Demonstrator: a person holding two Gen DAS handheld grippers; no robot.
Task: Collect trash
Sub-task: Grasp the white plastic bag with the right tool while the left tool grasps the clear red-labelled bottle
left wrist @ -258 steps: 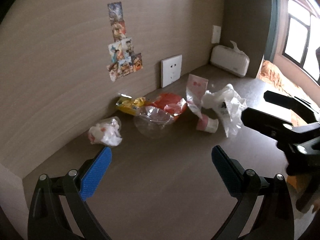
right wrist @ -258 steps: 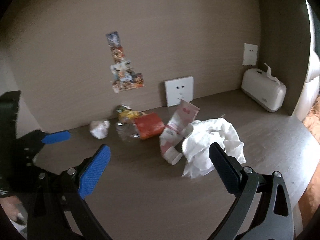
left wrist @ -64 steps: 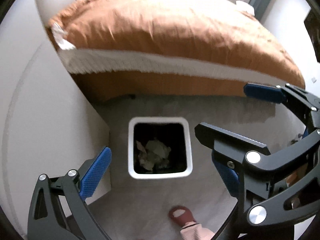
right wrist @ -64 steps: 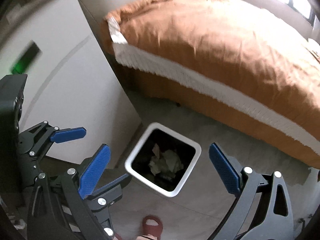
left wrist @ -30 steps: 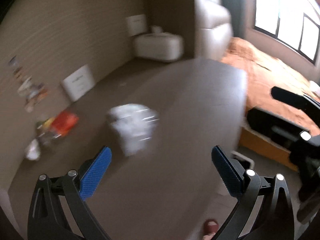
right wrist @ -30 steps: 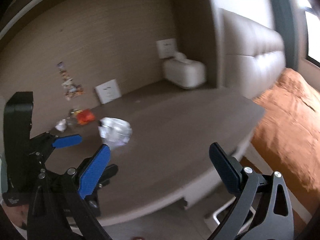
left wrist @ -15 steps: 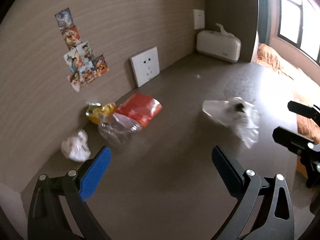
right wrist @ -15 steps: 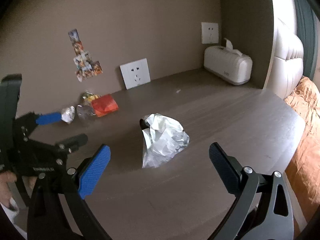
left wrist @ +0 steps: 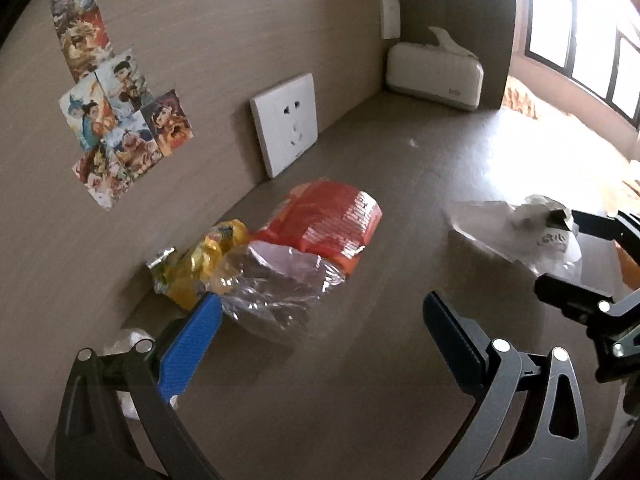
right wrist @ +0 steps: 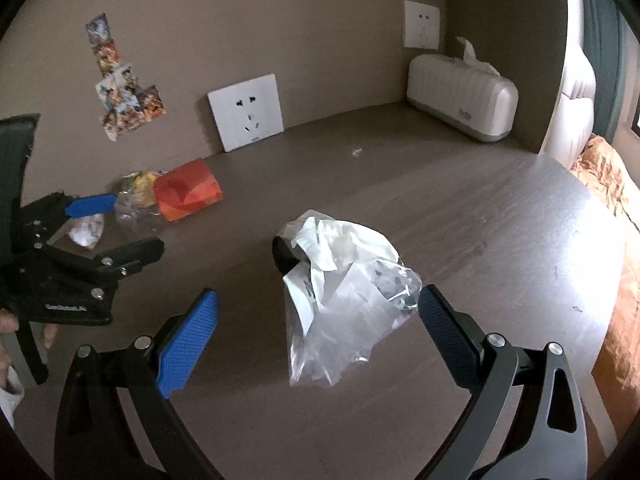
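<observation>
Dark wood-grain bench (right wrist: 460, 216) fills both views, lit from a window on the right. Nearest, the right gripper (right wrist: 316, 328) hovers with jaws wide apart around a crumpled clear plastic bag (right wrist: 344, 300) – nothing gripped. Thin film may slip or tear if pinched at one loose edge. Further left, the left gripper (left wrist: 320, 336), jaws also apart, faces a clear wrapper (left wrist: 276, 292), orange packet (left wrist: 332, 220) and yellow wrapper (left wrist: 208, 256) by the wall. Beyond stand a socket plate (right wrist: 246, 112) and tissue box (right wrist: 460, 92).
</observation>
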